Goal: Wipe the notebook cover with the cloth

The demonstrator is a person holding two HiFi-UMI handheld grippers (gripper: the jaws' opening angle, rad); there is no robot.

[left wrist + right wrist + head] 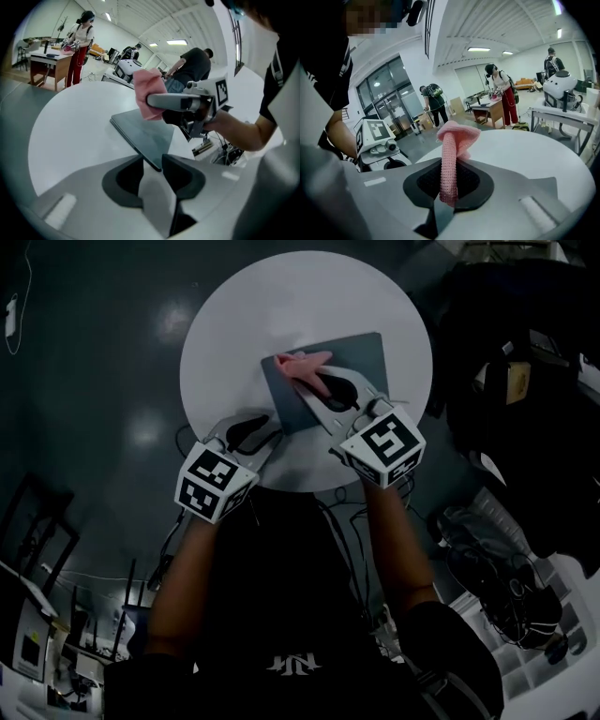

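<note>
pink cloth (451, 154) is pinched in the right gripper (449, 174), its jaws pressed together on a folded strip of the knit, with the rest bunched up past the tips. in the head view that gripper (323, 385) reaches over the grey notebook (361, 357), and the cloth (300, 363) sits at the notebook's far left corner; whether it rests on the cover or hangs just above it i cannot tell. the notebook lies flat and closed on the round white table (234, 324), toward its right half. the left gripper (251, 433) is low at the near left corner of the notebook, jaws spread. in its own view the left gripper (152, 162) has that corner of the notebook (140, 131) between its dark pads, which do not press on it. from there the right gripper (161, 101) shows side-on above the cover, the cloth (149, 93) drooping from its tip. people stand at a desk (47, 58) in the hall behind
</note>
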